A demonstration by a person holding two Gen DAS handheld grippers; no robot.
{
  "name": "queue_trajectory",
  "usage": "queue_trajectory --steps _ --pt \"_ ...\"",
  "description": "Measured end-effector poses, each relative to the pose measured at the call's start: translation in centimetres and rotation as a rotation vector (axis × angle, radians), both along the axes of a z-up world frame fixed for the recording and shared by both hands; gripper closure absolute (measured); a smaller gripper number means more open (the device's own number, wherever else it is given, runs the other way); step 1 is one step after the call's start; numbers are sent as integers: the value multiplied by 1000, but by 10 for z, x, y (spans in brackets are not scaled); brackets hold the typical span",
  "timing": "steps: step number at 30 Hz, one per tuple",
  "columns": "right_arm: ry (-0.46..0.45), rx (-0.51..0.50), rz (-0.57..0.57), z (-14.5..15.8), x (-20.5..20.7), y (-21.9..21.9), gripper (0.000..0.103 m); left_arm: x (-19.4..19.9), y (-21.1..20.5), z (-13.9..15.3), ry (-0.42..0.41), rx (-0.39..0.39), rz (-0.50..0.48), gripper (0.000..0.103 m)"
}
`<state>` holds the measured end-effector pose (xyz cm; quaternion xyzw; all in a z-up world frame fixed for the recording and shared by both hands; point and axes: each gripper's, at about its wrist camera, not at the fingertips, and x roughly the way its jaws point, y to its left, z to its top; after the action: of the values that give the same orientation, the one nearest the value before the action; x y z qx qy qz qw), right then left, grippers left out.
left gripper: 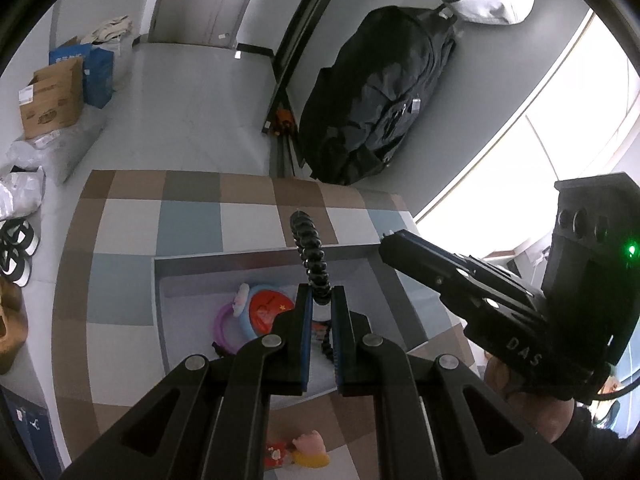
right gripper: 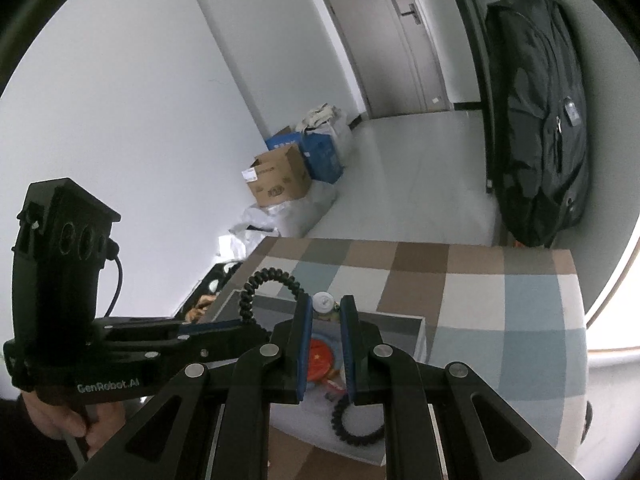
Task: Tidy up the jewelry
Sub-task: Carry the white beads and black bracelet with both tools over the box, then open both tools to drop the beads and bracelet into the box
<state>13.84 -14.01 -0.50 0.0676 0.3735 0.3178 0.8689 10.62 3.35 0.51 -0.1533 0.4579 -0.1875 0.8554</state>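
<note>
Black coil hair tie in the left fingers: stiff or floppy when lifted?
Probably springy rather than limp: the black coil hair tie arches up from the left gripper without drooping. Likely light; thin coil. Its ridges should resist slipping, though it may stretch.

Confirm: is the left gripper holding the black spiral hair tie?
Yes, the left gripper is shut on the black spiral hair tie, which sticks up from between its pads above the grey tray.

Showing matte black linkage arms on the left gripper (left gripper: 321, 308), dotted with round silver pivot pins and lined with blue finger pads (left gripper: 307, 320). Wearing white "DAS" lettering and a glowing green light on the right gripper (left gripper: 390, 240). Trailing a black cable (right gripper: 116, 280) behind the "GenRobot.AI" marking; showing bare skin on the left hand (right gripper: 60, 420) below it.
</note>
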Motion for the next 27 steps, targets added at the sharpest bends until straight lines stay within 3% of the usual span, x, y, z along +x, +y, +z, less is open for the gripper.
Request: queue_trajectory --steps 8,13,14,16,21,24,25,27 --pt "57 -18 10 -16 6 2 89 3 -4 -7 24 7 -20 99" --pt "68 -7 5 -17 7 -3 86 4 -3 -6 22 -27 -32 98" --pt "65 -4 1 -16 7 -5 84 4 -2 -5 23 -33 -33 97" --pt "59 1 -8 -14 5 -8 66 5 -3 -4 30 -40 -44 96" --pt "26 30 -33 -5 0 -19 56 4 -2 -4 32 -37 -38 85" --pt "21 46 -50 -3 -1 -25 43 1 -1 -3 23 -26 -26 73" --pt "23 49 -51 -3 -1 -26 41 0 -1 -3 23 -23 -19 65" --pt "26 46 -56 -3 -1 -28 41 1 0 -4 22 -20 -5 62"
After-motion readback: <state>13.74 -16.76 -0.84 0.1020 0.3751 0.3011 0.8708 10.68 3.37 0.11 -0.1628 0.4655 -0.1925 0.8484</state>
